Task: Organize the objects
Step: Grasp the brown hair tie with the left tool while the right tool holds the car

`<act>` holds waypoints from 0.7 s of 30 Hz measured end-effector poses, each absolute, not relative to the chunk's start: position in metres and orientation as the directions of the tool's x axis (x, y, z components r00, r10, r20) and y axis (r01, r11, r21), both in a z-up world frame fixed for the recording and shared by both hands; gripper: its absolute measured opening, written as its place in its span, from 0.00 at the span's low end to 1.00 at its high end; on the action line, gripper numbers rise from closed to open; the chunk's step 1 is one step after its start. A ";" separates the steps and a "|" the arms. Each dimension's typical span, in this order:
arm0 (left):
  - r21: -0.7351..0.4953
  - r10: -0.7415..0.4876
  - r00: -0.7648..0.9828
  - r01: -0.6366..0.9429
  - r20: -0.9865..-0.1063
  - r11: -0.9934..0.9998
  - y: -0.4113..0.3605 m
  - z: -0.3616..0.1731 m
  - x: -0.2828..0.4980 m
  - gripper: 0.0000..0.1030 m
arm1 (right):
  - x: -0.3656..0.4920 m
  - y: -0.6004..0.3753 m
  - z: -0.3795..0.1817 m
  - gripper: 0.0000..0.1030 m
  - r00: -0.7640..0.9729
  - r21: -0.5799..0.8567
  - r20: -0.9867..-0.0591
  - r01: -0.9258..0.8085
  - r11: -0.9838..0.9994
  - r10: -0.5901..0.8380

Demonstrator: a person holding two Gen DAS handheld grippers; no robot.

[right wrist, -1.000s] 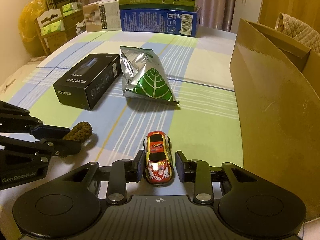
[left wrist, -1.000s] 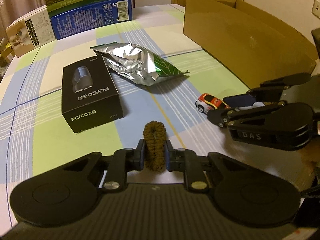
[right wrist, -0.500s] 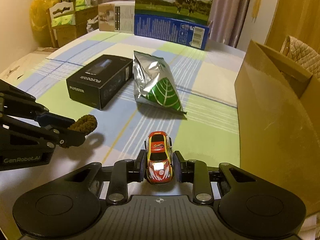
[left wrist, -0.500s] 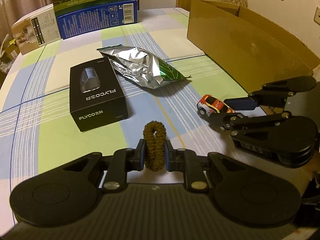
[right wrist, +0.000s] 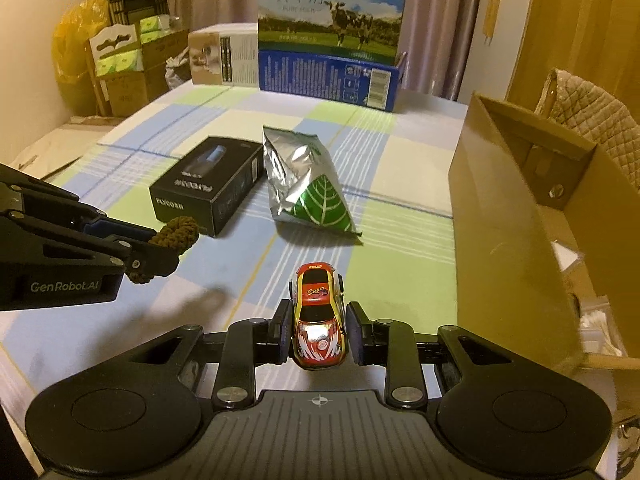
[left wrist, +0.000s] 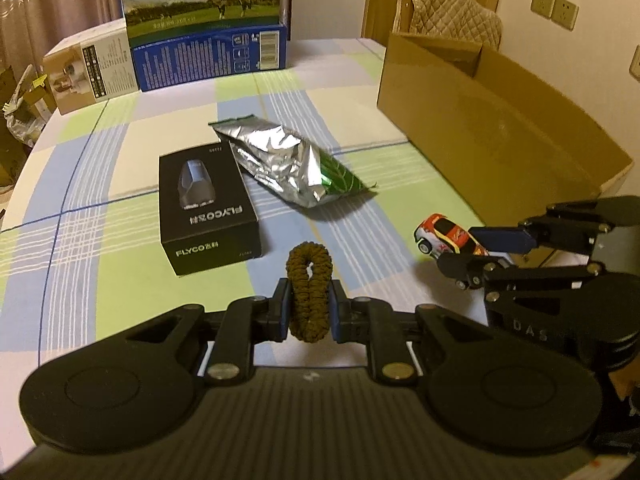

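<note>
Your right gripper (right wrist: 319,338) clamps the car (right wrist: 319,322), left gripper (left wrist: 309,310) the scrunchie (left wrist: 309,286); the box (right wrist: 516,216) lies right, nearer the car

Cardboard box (right wrist: 520,216) interior mostly hidden

1 toy car (right wrist: 319,316), 1 scrunchie (left wrist: 309,292), 1 foil pouch (left wrist: 288,162), 4 boxes.
</note>
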State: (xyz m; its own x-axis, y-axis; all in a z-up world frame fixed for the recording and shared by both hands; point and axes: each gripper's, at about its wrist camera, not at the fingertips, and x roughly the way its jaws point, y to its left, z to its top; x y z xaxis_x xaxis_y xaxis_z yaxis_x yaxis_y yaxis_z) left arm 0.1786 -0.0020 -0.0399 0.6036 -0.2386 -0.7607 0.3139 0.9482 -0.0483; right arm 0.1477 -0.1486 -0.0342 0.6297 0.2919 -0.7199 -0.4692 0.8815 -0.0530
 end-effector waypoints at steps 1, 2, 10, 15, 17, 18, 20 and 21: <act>-0.047 -0.237 0.607 0.312 -0.759 0.949 -0.003 -0.036 0.177 0.15 | 0.145 -0.149 -0.030 0.25 0.634 -0.056 -0.716 -0.468 0.882 0.291; -0.045 -0.236 0.610 0.311 -0.757 0.949 -0.003 -0.033 0.175 0.15 | 0.144 -0.150 -0.027 0.25 0.636 -0.055 -0.715 -0.466 0.883 0.291; -0.057 -0.235 0.620 0.294 -0.748 0.954 -0.008 -0.009 0.159 0.15 | 0.126 -0.158 -0.003 0.25 0.654 -0.038 -0.697 -0.443 0.896 0.294; -0.059 -0.239 0.623 0.295 -0.745 0.954 -0.014 0.003 0.148 0.15 | 0.114 -0.163 0.008 0.25 0.662 -0.028 -0.689 -0.433 0.901 0.296; -0.061 -0.242 0.625 0.297 -0.742 0.953 -0.016 0.006 0.144 0.15 | 0.109 -0.165 0.012 0.25 0.666 -0.026 -0.684 -0.429 0.903 0.297; -0.061 -0.243 0.626 0.298 -0.741 0.953 -0.017 0.008 0.142 0.15 | 0.107 -0.167 0.014 0.25 0.668 -0.024 -0.682 -0.427 0.904 0.297; -0.061 -0.244 0.628 0.299 -0.739 0.952 -0.019 0.011 0.138 0.15 | 0.103 -0.169 0.018 0.25 0.672 -0.022 -0.678 -0.424 0.906 0.298; -0.062 -0.246 0.628 0.299 -0.739 0.952 -0.020 0.013 0.136 0.15 | 0.101 -0.170 0.020 0.25 0.675 -0.022 -0.675 -0.422 0.906 0.298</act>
